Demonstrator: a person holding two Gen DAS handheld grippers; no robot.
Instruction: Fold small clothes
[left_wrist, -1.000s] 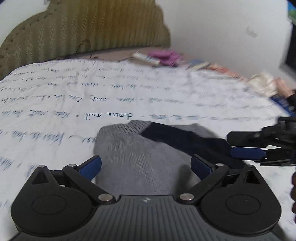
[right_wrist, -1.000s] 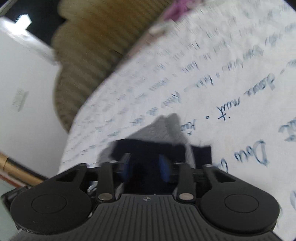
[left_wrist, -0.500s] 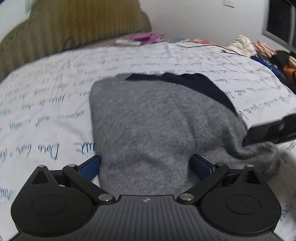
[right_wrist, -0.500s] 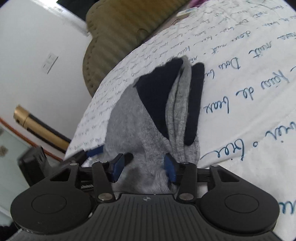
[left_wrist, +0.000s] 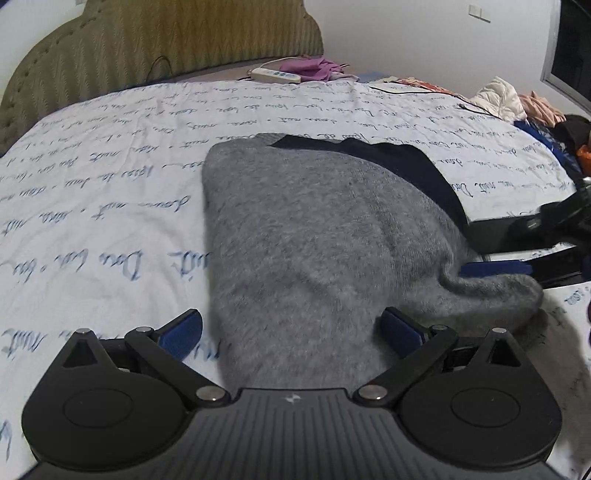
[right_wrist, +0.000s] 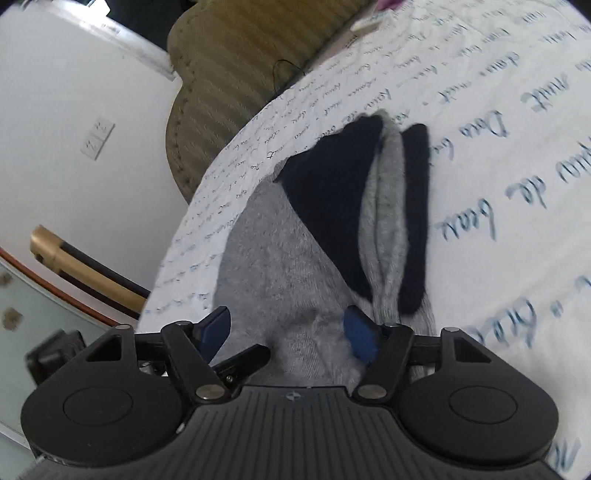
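Grey knit with navy trim, that's the garment (left_wrist: 317, 236), lying on the sheet (left_wrist: 110, 192) in the middle of the bed, right in front of both grippers. From the right wrist view it is plainly layered: navy bands (right_wrist: 332, 206) and grey plies stacked along its right edge, so at least one fold looks done. It reads as a compact bundle, though the near corner by the right gripper is bunched into a soft lump, not lying flat. My call: the task is well under way, with tidying that corner or one more fold left, and then setting the piece aside.

Now the fingers. Left gripper (left_wrist: 291, 328): jaws spread wide, blue pads either side of the near end of the garment, the cloth passing between them without being pinched. Nothing held there. Right gripper (right_wrist: 291, 328): jaws also apart, narrower than the left, with the bunched grey cloth sitting between the pads. The right pad (right_wrist: 360, 338) seems to touch the fabric; the left one stands just clear. No clamp, as far as I can see.

Further out, the headboard (left_wrist: 159, 48) stands behind, and loose clothes (left_wrist: 517, 99) are heaped at the far right edge.
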